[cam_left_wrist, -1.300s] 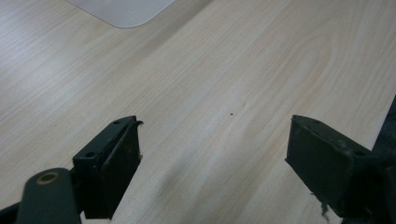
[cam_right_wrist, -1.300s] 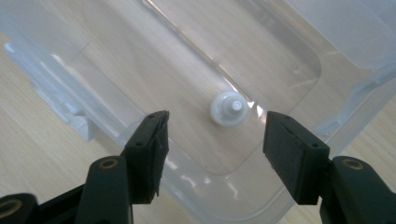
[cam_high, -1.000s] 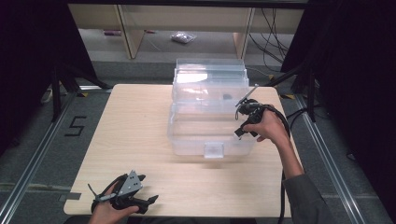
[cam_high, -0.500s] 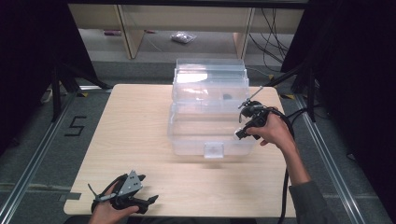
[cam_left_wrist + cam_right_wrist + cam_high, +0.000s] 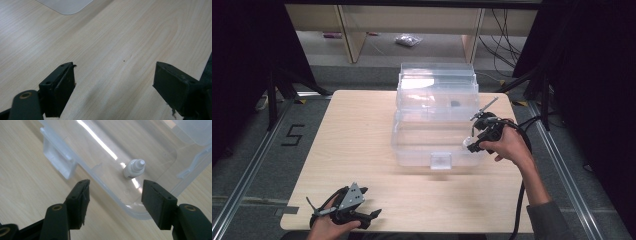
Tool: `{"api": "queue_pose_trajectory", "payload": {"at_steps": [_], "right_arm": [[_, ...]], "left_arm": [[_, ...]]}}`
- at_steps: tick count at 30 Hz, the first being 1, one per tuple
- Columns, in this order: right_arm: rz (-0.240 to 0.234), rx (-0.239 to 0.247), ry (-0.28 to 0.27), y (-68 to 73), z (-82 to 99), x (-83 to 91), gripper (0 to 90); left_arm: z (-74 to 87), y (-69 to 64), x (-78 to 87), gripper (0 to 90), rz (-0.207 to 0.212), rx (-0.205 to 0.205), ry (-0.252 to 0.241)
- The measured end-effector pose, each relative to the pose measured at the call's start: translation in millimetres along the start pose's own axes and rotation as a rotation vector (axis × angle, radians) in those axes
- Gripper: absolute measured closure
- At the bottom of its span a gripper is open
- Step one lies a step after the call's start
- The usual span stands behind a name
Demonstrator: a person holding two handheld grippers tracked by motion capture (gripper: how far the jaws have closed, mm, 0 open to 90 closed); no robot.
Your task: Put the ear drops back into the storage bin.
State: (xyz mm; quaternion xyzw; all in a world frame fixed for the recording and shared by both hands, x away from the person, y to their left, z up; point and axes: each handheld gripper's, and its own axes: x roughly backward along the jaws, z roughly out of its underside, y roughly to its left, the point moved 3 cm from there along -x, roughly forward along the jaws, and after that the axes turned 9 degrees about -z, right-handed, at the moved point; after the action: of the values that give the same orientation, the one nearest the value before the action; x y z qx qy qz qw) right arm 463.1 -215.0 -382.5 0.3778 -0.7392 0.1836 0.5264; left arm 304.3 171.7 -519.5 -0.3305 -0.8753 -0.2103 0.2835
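Left gripper [image 5: 343, 212] parked at the near left edge of the table [image 5: 357, 135], jaws spread wide over bare wood, nothing between them (just idling, by the look of it). Middle of the table: clear plastic box [image 5: 437, 131], lid [image 5: 437, 82] tipped up at the back, latch tab on the near wall. Little white bottle [image 5: 134, 169] lying inside on the box floor, close to the right near corner. Right gripper [image 5: 477, 136] hovering at that same corner, right at the rim, jaws roughly half spread with nothing pinched; bottle sits beyond them through the clear wall.

Possible trouble from here: clipping the rim or the wall on the way in and shoving the whole box across the table, since nothing braces it. Also a round bottle lying on slick plastic probably rolls or squirts out of a sloppy pinch. Clear walls make depth hard to judge, too.
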Motion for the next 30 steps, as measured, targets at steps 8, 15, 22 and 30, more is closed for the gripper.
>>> {"api": "queue_pose_trajectory", "payload": {"at_steps": [8,15,22,30], "right_arm": [[-0.015,0.01,-0.014,6.7,11.5,4.8,39.1],[-0.016,0.027,-0.028,12.1,24.2,6.6,38.2],[-0.023,0.023,-0.043,19.0,36.7,4.9,37.2],[-0.035,0.029,-0.067,26.4,44.8,2.3,37.0]], "left_arm": [[0.0,-0.1,-0.1,17.0,-0.001,0.001,0.0],[-0.1,-0.7,-0.3,17.0,0.001,0.007,-0.003],[-0.1,-0.6,-0.3,17.0,0.0,0.006,-0.003],[-0.1,0.1,0.0,17.0,-0.002,0.0,0.001]]}}
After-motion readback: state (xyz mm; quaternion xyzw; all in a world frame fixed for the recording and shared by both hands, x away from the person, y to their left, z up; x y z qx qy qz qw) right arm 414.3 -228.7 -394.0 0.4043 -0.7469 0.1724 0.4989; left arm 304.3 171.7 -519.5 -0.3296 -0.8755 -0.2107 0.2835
